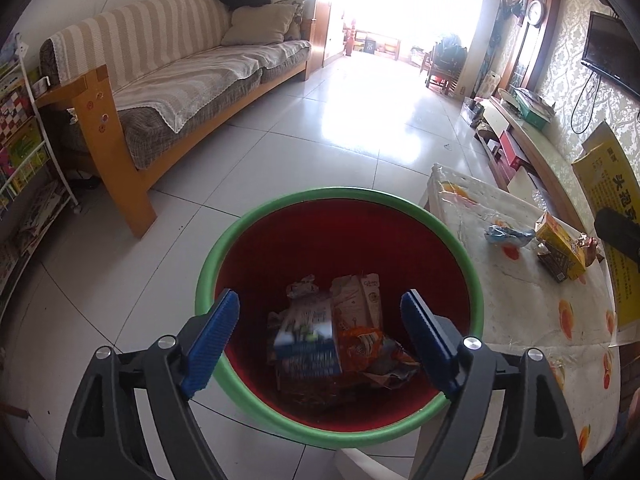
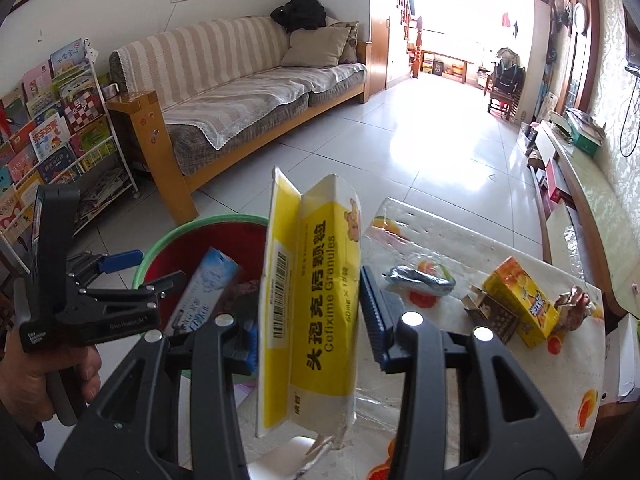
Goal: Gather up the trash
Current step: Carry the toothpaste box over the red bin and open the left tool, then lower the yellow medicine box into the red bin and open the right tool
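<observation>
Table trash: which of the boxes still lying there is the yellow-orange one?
The bright yellow-orange carton toward the table's right side; the small dark brown open box lies against its left side, and the crumpled blue wrapper is further left.

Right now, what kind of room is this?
Probably a home living room: a striped sofa along the wall, a wall TV, and a rack of children's books beside the sofa.

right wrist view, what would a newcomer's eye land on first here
The yellow and white medicine box clamped upright in the right tool fills the middle. Left of it stands the red bin with a green rim, the open left tool over it; more trash lies on the table at right.
</observation>
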Available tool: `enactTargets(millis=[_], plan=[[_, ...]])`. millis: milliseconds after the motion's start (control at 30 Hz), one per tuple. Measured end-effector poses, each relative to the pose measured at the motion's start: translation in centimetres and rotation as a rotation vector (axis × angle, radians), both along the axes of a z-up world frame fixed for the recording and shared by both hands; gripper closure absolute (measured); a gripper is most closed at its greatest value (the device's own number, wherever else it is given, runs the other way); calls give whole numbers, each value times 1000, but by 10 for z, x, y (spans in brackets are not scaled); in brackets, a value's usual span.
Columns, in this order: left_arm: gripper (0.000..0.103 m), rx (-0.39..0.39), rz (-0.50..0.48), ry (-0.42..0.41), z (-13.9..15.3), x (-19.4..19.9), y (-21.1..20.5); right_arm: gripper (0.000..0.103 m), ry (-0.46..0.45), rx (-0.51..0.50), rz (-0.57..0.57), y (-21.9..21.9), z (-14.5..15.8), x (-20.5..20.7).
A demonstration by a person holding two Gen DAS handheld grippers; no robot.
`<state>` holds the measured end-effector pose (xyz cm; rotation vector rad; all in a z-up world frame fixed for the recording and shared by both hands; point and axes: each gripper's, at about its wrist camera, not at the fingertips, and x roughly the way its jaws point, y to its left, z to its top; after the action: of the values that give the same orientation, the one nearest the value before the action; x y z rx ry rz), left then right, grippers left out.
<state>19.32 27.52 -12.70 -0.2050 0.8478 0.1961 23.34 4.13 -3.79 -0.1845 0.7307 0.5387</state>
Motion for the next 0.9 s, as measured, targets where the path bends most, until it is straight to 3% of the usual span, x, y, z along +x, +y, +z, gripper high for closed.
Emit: enactTargets(millis=[467,767,900], plan=[[16,-25,156,-96,15,-52,51,63,20,31,148,81,-18,3],[10,-1,184,-88,7,-68,70,61,49,-29,165,122,-46,17],[8,9,202,-85,4,-75,77,56,76,-59,161,136,-60,24]])
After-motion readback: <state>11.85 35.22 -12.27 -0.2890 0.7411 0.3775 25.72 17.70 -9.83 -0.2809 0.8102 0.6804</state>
